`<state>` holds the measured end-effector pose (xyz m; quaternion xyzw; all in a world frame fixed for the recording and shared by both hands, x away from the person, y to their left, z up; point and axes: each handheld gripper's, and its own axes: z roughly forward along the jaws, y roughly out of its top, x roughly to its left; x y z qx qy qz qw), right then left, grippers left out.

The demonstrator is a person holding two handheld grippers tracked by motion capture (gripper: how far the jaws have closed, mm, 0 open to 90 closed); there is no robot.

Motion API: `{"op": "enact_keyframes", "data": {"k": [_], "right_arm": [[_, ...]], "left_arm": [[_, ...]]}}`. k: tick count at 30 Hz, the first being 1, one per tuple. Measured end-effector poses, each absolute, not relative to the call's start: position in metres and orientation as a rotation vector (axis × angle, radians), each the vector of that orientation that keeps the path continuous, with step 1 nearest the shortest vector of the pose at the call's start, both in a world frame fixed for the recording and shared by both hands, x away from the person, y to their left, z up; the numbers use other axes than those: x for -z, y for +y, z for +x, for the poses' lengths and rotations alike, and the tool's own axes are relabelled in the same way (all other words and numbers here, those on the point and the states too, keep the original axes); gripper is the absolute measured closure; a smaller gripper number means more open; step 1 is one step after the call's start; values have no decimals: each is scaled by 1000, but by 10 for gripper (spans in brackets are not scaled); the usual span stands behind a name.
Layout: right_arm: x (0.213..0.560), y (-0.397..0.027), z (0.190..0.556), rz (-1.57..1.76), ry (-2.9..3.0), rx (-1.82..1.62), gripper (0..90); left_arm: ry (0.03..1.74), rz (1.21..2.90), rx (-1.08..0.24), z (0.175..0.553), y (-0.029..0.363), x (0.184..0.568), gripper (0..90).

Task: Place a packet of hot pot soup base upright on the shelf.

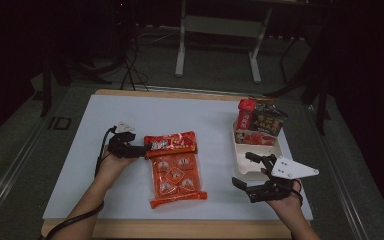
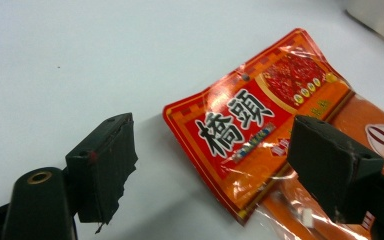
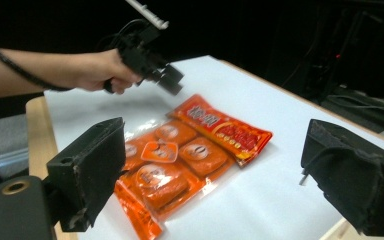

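A red snack packet (image 1: 172,142) (image 2: 260,115) (image 3: 225,127) with Chinese characters lies flat on the white tabletop (image 1: 180,112), overlapping the far end of an orange pack (image 1: 176,177) (image 3: 172,165) (image 2: 380,130) of several pouches. My left gripper (image 1: 142,150) (image 2: 215,132) (image 3: 172,82) is open at the red packet's left end; its jaws straddle that corner without pressing it. At the front right, my right gripper (image 1: 245,170) (image 3: 215,155) is also open, holds nothing, and faces the orange pack from a distance.
A white tray (image 1: 275,150) at the right holds a red packet (image 1: 246,114) and a dark packet (image 1: 269,122) standing at its far end. The right gripper hovers by the tray's near end. Table legs and cables stand on the dark floor beyond.
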<state>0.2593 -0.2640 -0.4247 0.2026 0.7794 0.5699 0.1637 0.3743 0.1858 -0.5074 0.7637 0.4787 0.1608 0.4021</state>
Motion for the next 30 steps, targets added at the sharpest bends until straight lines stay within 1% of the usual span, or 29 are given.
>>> {"op": "enact_keyframes", "data": {"k": [3,8,13,14,15,16,18,19,22,23,24,28,30], "right_arm": [[426,-262,259,568,2234,-1616,107],[425,-262,259,563,2235,-1621,122],[426,-263,259,566,2239,-1621,127],[426,-263,259,564,2240,-1619,130],[426,-263,259,562,2242,-1620,130],[426,-263,259,561,2243,-1620,130],[426,-263,259,561,2244,-1619,131],[426,-263,259,561,2244,-1620,131],[426,-263,259,564,2243,-1622,132],[426,-263,259,562,2245,-1617,133],[426,-263,259,561,2247,-1616,133],[426,-263,259,560,2250,-1616,136],[426,-263,260,562,2252,-1620,136]], "left_arm": [[1222,1933,-408,379,187,511,209],[1243,1925,-351,389,188,520,223],[1242,1953,-337,392,183,526,231],[1244,1954,-339,393,182,527,257],[1243,1958,-329,394,181,528,260],[1233,1963,-314,394,180,529,300],[1229,1973,-304,396,177,531,329],[1222,1975,-298,396,176,533,363],[1224,1984,-287,398,174,535,404],[1226,1985,-285,399,173,536,405],[1217,1983,-264,399,172,537,429],[1210,1993,-248,398,169,539,533],[1214,1990,-261,398,168,539,612]]}}
